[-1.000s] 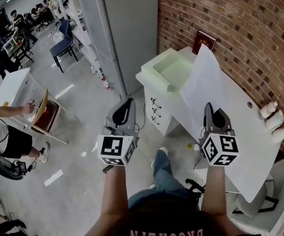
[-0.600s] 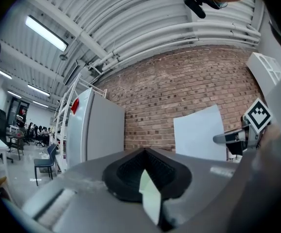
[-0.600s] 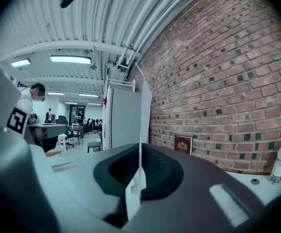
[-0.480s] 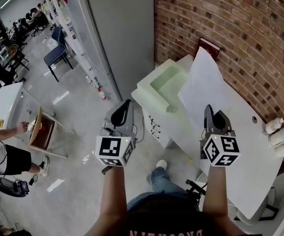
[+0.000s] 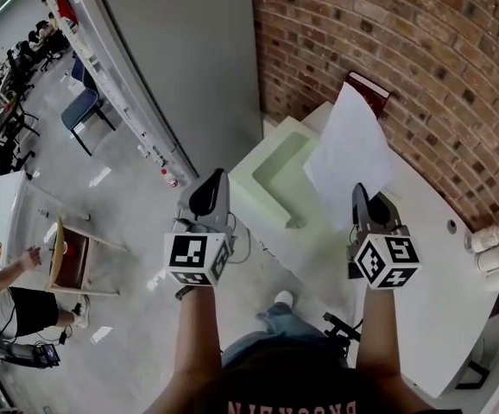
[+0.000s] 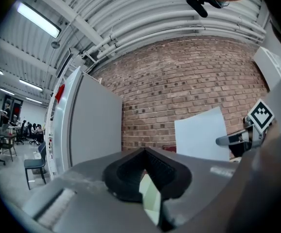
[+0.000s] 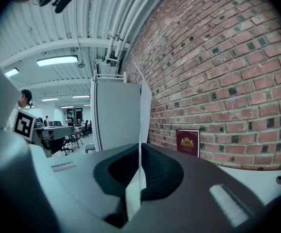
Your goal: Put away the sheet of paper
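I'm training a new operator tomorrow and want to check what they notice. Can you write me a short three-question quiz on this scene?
1. Multiple choice: what is clamped in the right gripper?
A) a cup
B) a sheet of paper
C) nothing

2. True or false: the left gripper also grips the sheet of paper.

3. Fill in the blank: the dark red book stands at the back of the desk, against the ____ wall.

Key
1. B
2. False. Its jaws are shut with nothing between them, well apart from the sheet.
3. brick
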The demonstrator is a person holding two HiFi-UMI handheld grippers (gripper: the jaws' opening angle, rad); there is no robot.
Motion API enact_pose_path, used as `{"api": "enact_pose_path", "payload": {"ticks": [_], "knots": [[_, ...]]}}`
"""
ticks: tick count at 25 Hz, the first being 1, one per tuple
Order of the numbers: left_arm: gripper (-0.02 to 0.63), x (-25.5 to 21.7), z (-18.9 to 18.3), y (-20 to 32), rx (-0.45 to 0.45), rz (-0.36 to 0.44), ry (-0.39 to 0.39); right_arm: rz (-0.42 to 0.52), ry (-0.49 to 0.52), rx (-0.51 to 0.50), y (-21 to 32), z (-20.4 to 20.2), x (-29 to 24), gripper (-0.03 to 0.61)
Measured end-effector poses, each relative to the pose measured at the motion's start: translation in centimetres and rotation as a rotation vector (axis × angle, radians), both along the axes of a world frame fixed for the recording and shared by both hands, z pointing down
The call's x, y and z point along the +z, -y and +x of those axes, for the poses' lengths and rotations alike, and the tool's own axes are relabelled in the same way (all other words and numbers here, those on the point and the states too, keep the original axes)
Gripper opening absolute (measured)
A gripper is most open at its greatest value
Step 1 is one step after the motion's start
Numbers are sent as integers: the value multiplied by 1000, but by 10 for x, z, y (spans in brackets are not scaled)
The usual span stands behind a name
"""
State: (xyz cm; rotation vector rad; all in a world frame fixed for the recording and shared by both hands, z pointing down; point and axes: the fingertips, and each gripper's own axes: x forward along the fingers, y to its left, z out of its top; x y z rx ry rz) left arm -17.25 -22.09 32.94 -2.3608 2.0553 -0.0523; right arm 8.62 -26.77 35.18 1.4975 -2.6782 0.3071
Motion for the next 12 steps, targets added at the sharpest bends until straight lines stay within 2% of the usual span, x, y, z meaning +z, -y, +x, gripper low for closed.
{"api": "enact_pose_path", "payload": {"ticks": [6, 12], "knots": [[-2, 14, 0, 37, 19, -39, -1, -86, 61, 6, 35, -2, 23, 3], [-2, 33, -5, 54, 33, -79, -16, -177, 99, 25, 46, -2, 52, 3]]}}
